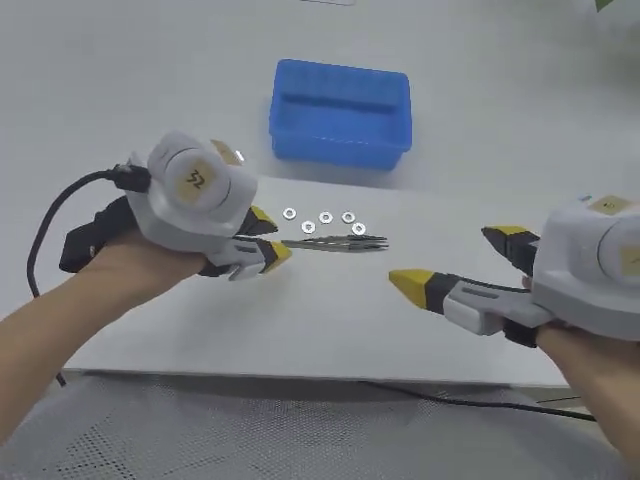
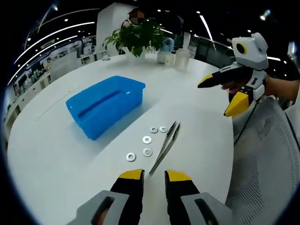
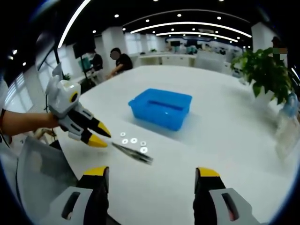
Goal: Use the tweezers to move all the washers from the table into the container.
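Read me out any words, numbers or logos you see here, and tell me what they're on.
On the left claw, the round badge: a dark mark on yellow, too blurred to read.
On the right claw, the yellow patch: too small to read.
No text seen on the blue container, tweezers or washers.

The left gripper (image 1: 268,236) has a rounded white and pale-grey housing. Its round cap (image 1: 192,181) bears a yellowish patch with a dark mark. A black handle (image 1: 88,243) sticks out on its left side, and a black cable (image 1: 45,225) loops from the rear. The right gripper (image 1: 450,257) has the same white shell, with a yellow label (image 1: 608,205) on top. On both, the jaws are dark grey with pale-grey backs and yellow fingertips (image 2: 177,176).
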{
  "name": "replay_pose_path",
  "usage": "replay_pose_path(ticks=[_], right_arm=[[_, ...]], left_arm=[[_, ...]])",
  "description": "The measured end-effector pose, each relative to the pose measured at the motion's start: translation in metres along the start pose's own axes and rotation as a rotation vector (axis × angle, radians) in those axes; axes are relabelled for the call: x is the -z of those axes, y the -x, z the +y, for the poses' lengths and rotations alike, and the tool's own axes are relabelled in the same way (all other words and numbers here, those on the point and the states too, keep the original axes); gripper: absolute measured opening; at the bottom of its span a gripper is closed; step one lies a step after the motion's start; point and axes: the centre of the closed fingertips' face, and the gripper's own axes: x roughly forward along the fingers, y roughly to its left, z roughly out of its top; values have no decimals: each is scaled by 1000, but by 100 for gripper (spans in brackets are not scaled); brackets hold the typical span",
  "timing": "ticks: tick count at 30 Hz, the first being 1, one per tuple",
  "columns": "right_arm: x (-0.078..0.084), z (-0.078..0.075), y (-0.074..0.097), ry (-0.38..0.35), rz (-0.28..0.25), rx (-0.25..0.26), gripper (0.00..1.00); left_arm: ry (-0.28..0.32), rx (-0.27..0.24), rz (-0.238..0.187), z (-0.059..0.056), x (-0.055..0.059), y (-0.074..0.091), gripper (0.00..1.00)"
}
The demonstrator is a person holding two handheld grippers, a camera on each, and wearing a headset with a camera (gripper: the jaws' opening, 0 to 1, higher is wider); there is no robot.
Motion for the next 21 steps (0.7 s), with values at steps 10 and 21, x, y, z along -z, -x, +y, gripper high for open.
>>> replay_pose_path(ticks=[10,21], right_arm=[[-1,0,-2,9,6,-10,70],[-11,22,-7,112,13,-89,58]], left_arm=[[-82,24,23,-2,-1,-12,2],[-180,34,-35,-24,-25,17,0]])
